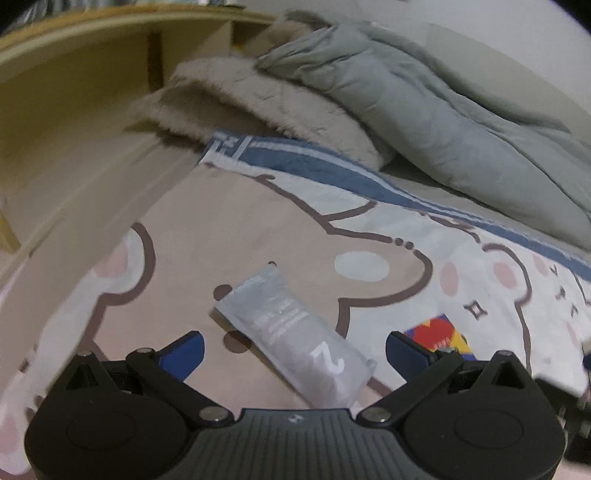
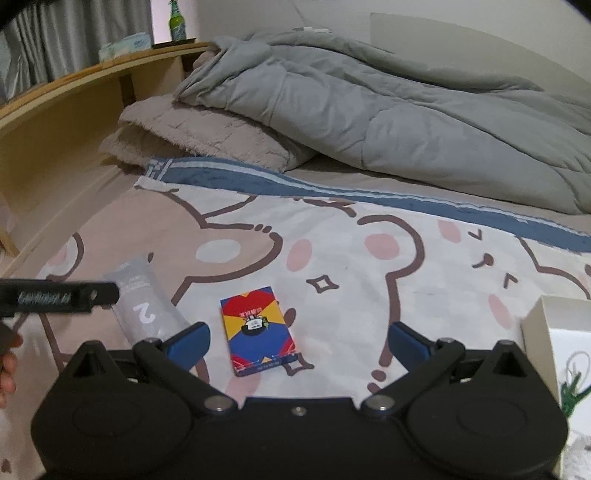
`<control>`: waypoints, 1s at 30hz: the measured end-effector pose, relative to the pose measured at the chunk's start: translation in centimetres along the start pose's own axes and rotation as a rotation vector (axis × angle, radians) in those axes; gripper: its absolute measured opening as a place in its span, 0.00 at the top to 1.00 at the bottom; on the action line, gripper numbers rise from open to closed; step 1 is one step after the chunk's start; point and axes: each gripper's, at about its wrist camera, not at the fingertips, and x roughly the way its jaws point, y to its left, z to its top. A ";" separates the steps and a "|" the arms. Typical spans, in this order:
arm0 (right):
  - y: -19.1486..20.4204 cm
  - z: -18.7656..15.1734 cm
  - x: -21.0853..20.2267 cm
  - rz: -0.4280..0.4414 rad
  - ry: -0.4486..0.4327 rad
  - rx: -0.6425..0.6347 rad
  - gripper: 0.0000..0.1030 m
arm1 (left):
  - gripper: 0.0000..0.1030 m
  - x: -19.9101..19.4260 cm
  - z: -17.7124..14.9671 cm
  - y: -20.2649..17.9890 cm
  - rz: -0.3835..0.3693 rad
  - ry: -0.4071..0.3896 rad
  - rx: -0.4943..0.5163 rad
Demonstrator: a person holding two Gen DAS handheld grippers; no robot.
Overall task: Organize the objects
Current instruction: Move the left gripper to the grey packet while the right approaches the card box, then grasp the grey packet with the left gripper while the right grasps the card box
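A grey tube marked "2" (image 1: 295,332) lies flat on the bear-print sheet (image 1: 258,221), between the fingers of my open left gripper (image 1: 295,350). It also shows in the right wrist view (image 2: 144,306), partly behind the left gripper's body (image 2: 55,297). A red, yellow and blue card box (image 2: 258,330) lies flat on the sheet between the fingers of my open right gripper (image 2: 299,345); its corner shows in the left wrist view (image 1: 439,336). Both grippers hold nothing.
A white box (image 2: 561,354) stands at the right edge. A grey duvet (image 2: 388,122) and a beige furry blanket (image 2: 199,133) are piled at the back. A wooden headboard shelf (image 2: 74,96) runs along the left, with a green bottle (image 2: 176,20) and a tissue pack (image 2: 125,44) on it.
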 end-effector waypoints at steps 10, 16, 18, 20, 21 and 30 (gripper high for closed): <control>-0.2 -1.2 3.2 0.055 -0.029 0.033 0.00 | 0.00 5.9 0.3 -2.0 0.084 0.053 -0.046; 0.8 -1.8 5.7 0.067 0.002 -0.044 0.00 | 0.00 8.4 -0.1 -2.0 0.129 0.089 -0.037; 1.2 -2.0 6.7 0.065 0.020 -0.081 0.00 | 0.00 9.0 -0.2 -1.8 0.139 0.098 -0.038; 1.5 -2.3 7.5 0.062 0.034 -0.104 0.00 | 0.00 9.4 -0.3 -1.8 0.155 0.097 -0.020; 1.7 -2.4 7.8 0.059 0.042 -0.112 0.00 | 0.00 9.5 -0.4 -1.8 0.165 0.095 -0.003; 2.2 -2.4 10.6 0.069 0.112 -0.136 0.17 | 0.00 9.1 -0.8 -1.9 0.163 0.146 0.118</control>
